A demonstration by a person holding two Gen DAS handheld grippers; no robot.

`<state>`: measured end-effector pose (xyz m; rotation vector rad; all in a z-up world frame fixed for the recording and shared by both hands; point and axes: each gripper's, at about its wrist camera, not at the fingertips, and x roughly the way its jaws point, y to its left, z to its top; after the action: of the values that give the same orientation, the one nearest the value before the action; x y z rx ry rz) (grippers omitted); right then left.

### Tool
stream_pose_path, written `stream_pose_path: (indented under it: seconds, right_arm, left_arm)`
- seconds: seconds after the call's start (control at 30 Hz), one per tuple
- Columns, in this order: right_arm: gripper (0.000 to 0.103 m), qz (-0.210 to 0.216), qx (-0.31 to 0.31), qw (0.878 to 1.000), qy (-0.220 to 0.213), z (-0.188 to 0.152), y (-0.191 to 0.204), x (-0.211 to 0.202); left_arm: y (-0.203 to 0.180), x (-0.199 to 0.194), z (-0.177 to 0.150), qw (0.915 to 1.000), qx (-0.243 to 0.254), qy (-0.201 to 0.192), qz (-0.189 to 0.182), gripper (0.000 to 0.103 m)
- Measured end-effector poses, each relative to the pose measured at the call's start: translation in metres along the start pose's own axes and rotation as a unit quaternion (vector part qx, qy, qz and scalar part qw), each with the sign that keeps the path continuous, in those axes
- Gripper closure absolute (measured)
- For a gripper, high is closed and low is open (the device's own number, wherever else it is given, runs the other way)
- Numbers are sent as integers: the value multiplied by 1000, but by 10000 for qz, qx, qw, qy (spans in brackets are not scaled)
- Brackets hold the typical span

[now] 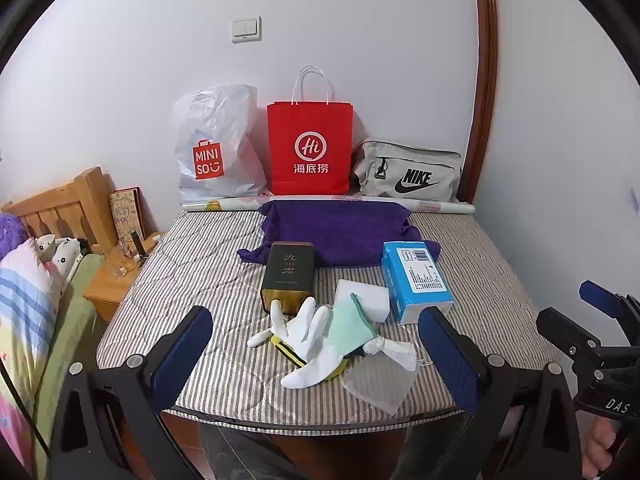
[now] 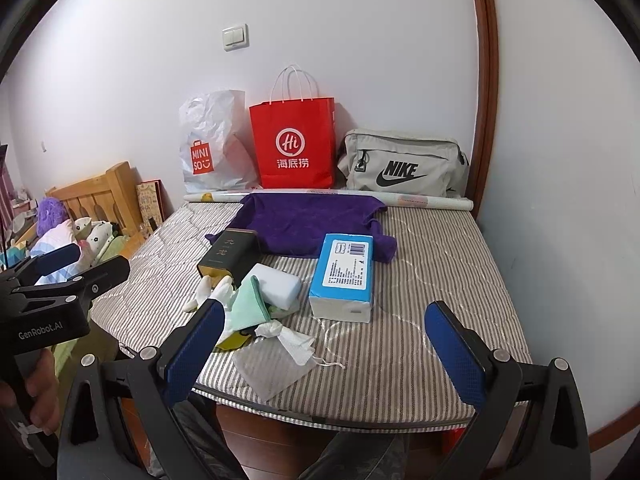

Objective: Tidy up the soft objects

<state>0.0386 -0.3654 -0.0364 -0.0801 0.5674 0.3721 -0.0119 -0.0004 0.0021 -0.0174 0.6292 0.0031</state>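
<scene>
A pile of soft things lies near the front edge of the striped mattress [image 1: 208, 264]: a white glove [image 1: 308, 336], a mint-green cloth [image 1: 349, 328], a crumpled white tissue [image 1: 394, 350], a clear pouch [image 1: 376, 386] and a white sponge block [image 1: 362, 298]. Behind them lies a purple towel [image 1: 340, 232]. My left gripper [image 1: 316, 360] hangs open in front of the pile, holding nothing. My right gripper [image 2: 324, 354] is open too, in front of the pouch [image 2: 272, 368] and tissue [image 2: 292, 342], and also shows at the right edge of the left wrist view.
A dark tea tin [image 1: 288, 276] and a blue tissue pack [image 1: 416, 280] stand behind the pile. Along the wall are a white Miniso bag [image 1: 216, 148], a red paper bag [image 1: 310, 148], a grey Nike bag [image 1: 408, 172] and a paper roll [image 1: 444, 207]. A wooden nightstand [image 1: 110, 280] stands left.
</scene>
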Motion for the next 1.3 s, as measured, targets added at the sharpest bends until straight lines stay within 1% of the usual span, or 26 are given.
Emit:
stream_pose_path:
  seconds: [1.3]
  right_arm:
    - [4,19,-53,10000,1,-2,3,-3]
  left_arm:
    - [3,-6,-4,10000,35,-7,35,0]
